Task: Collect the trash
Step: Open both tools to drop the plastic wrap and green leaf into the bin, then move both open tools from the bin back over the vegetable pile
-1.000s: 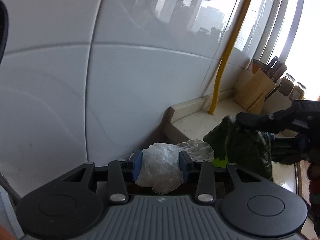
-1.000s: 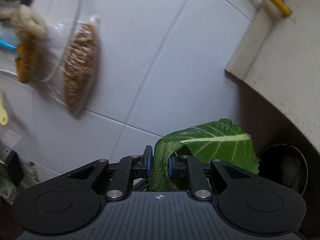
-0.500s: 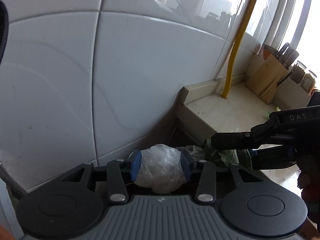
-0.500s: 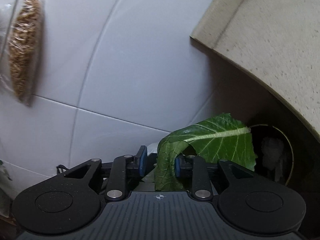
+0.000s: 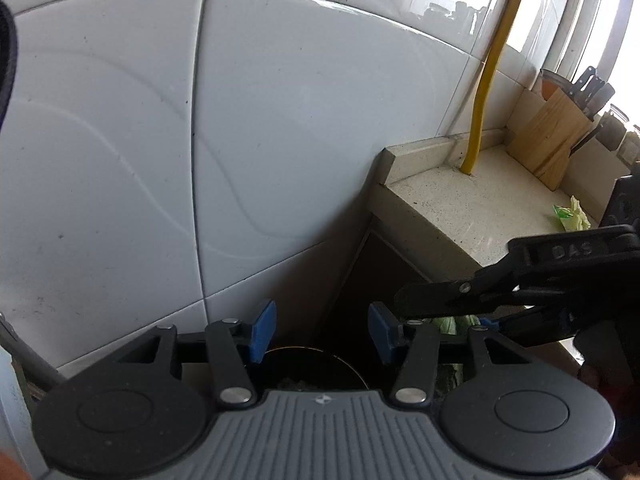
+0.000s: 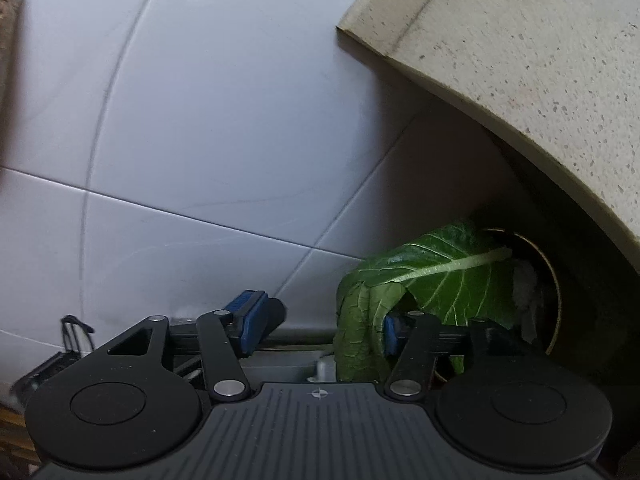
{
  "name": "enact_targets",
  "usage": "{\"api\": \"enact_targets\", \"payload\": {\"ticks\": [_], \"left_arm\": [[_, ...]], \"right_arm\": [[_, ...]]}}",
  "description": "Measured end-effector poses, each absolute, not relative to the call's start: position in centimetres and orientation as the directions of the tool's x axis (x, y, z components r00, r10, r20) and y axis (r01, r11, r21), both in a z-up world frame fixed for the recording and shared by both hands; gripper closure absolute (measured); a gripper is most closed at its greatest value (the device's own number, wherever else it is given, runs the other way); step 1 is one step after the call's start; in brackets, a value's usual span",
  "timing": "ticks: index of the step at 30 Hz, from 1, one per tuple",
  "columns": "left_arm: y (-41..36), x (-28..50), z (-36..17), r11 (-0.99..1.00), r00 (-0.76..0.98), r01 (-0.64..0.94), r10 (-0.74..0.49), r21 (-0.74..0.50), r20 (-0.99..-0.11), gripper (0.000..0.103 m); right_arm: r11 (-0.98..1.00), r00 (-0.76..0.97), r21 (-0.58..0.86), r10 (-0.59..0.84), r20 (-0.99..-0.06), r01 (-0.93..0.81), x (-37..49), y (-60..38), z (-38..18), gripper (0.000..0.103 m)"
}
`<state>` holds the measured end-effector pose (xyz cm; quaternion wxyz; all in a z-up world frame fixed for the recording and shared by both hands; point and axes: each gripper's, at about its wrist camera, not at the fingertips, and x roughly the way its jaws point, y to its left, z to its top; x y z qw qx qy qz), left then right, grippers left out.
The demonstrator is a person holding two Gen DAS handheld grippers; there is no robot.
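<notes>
Both jaws now wide, L empty; leaf point(image 6: 436, 276) drapes R pad, midrib toward bin point(image 6: 554, 300).

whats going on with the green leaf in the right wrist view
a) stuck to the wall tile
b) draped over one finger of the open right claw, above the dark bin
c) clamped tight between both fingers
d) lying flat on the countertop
b: the right claw stands open with a wide gap, and the green leaf hangs over its right-hand finger only, just in front of the round dark bin below the countertop.
</notes>
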<state>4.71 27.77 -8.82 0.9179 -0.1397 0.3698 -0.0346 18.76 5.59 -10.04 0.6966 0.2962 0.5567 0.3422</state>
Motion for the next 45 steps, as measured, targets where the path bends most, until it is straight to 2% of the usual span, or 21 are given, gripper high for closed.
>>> {"api": "enact_targets", "payload": {"ticks": [9,13,18,23,27,32,38,45], "left_arm": [[27.9,5.0,-9.3,0.968,0.718,-0.087,-0.102,-0.235,-0.689,0.055],[28.1,5.0,-9.4,0.967,0.719,-0.113,-0.081,-0.23,-0.69,0.055],[28.7,5.1,-9.4,0.958,0.728,-0.155,-0.054,-0.241,-0.683,0.055],[28.6,5.2,-9.4,0.958,0.73,-0.151,-0.057,-0.242,-0.681,0.055],[28.6,5.2,-9.5,0.959,0.728,-0.151,-0.058,-0.242,-0.683,0.055],[28.5,5.4,-9.8,0.96,0.719,-0.148,-0.061,-0.239,-0.692,0.055],[28.2,5.7,-10.2,0.963,0.702,-0.147,-0.058,-0.224,-0.71,0.054],[27.7,6.2,-10.9,0.975,0.66,-0.149,-0.028,-0.167,-0.75,0.05]], "right_arm": [[0.663,0.105,0.739,0.749,-0.655,-0.118,19.2,7.9,-11.8,0.029],[0.679,0.062,0.732,0.734,-0.677,-0.051,19.9,8.5,-13.1,0.024],[0.707,0.036,0.707,0.708,-0.706,-0.03,19.6,9.6,-13.8,0.024],[0.795,-0.027,0.605,0.604,-0.796,-0.035,20.1,11.2,-15.1,0.023],[0.804,-0.033,0.592,0.591,-0.806,-0.05,19.5,11.5,-15.3,0.024],[0.833,0.025,0.549,0.551,-0.834,-0.07,18.6,10.8,-15.5,0.024],[0.846,0.137,0.514,0.53,-0.837,-0.141,15.1,8.9,-13.2,0.023],[0.888,0.296,0.377,0.446,-0.845,-0.261,11.5,7.4,-9.4,0.02]]}}
